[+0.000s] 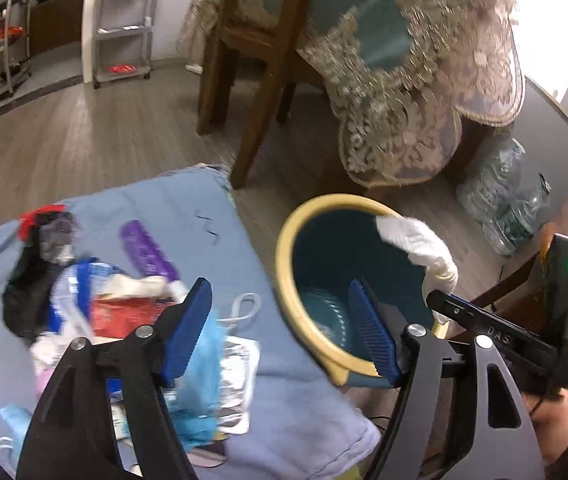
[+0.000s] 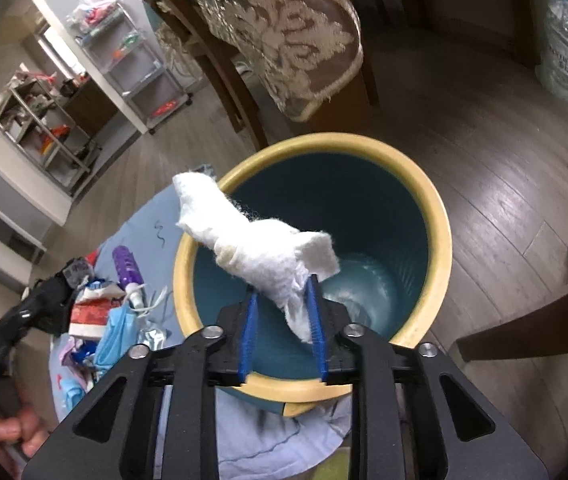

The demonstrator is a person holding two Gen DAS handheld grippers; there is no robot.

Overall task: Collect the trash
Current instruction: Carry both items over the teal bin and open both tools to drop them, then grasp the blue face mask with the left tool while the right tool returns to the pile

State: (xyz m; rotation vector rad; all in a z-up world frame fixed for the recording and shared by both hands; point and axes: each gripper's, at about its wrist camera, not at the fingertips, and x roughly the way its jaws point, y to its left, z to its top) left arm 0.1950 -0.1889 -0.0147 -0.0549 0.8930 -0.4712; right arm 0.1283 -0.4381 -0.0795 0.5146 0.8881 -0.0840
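A teal bin with a yellow rim point(image 1: 284, 256) point(image 2: 440, 224) stands at the edge of a blue cloth point(image 1: 187, 204). My right gripper point(image 2: 284, 292) is shut on a white wad of tissue point(image 2: 259, 248) and holds it over the bin's mouth; the wad also shows in the left wrist view point(image 1: 416, 244). My left gripper point(image 1: 279, 320) is open and empty, above the cloth between the trash pile point(image 1: 131, 312) and the bin. The pile holds a purple tube point(image 1: 147, 252), a red wrapper point(image 1: 123, 312), blue face masks point(image 1: 199, 360) and a black bag point(image 1: 31, 292).
A wooden chair point(image 1: 251, 80) and a table with a lace-edged cloth point(image 1: 404, 92) stand behind the bin. Clear plastic bottles point(image 1: 504, 196) lie on the wooden floor at right. Metal shelf racks point(image 1: 123, 28) stand at the back left.
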